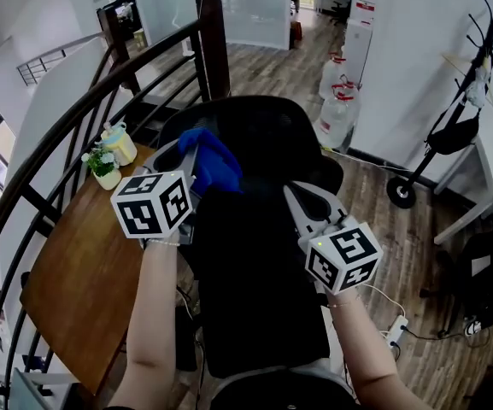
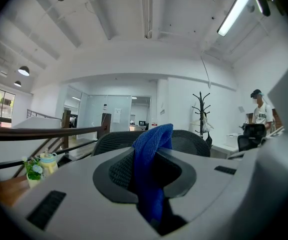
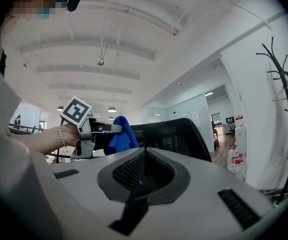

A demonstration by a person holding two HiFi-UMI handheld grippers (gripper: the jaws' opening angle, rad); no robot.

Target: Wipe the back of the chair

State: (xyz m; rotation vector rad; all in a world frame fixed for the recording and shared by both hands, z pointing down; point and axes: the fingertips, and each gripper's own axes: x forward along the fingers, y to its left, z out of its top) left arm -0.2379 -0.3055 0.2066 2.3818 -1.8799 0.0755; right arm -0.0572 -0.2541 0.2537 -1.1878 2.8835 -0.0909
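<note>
Chair back [image 1: 259, 263] fills the centre. Left tongs [image 1: 193, 157], clamped on the blue cloth [image 1: 214, 162], and right tongs [image 1: 297, 195], jaws together, both hang over its upper part.

Left side is tight. The wooden bench [image 1: 75, 272] sits just beside the chair, with a plant pot [image 1: 105, 173] and a bottle [image 1: 120, 143] at its far end. The curved railing [image 1: 75, 118] closes it off.

Right side is open floor [image 1: 374, 195]. The coat rack [image 1: 451, 135] and water jugs [image 1: 338, 101] stand well apart from the chair. A power strip [image 1: 396, 330] lies on the floor near the right forearm.
</note>
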